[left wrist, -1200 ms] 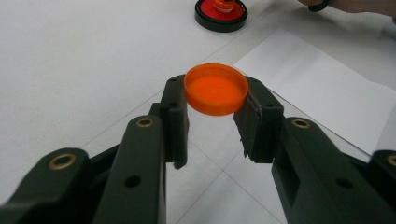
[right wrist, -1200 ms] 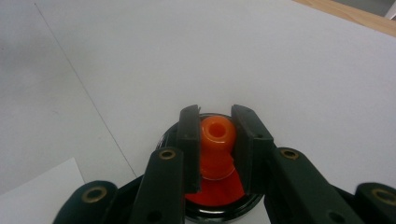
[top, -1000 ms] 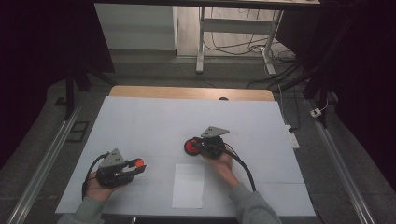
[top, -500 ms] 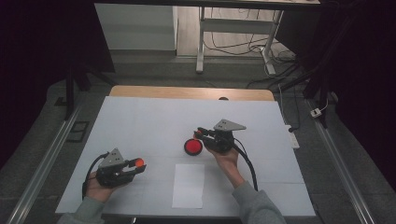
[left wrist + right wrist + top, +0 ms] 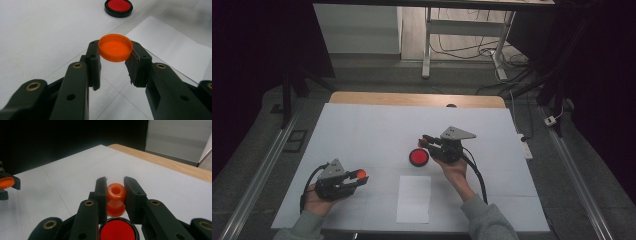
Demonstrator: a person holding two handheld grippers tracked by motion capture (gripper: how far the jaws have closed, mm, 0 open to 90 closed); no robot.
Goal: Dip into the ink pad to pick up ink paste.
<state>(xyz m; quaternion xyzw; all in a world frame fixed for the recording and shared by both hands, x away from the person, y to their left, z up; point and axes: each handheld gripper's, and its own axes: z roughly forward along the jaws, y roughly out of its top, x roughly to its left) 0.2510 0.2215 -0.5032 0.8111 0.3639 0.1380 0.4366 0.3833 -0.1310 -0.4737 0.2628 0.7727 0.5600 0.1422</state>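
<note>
My left gripper [image 5: 360, 176] rests low over the white table near its front left, shut on a flat orange cap [image 5: 115, 47] held level between its pads. My right gripper [image 5: 424, 141] hangs above the table's middle, shut on a small orange spool-shaped piece [image 5: 116, 200] with a hole in its end. Just below and in front of its jaws lies a red disc with a black rim [image 5: 418, 157], flat on the table. The left gripper view shows that same disc [image 5: 118, 6] far ahead.
A white sheet of paper [image 5: 414, 198] lies near the front edge between the two hands. The white table cover [image 5: 362, 130] ends at a wooden strip [image 5: 412, 99] at the back. Beyond it are a dark floor, cables and a metal stand.
My right gripper has lifted up and slightly to the right, away from the red disc, with the orange piece between its jaws. The left gripper has stayed where it was.
</note>
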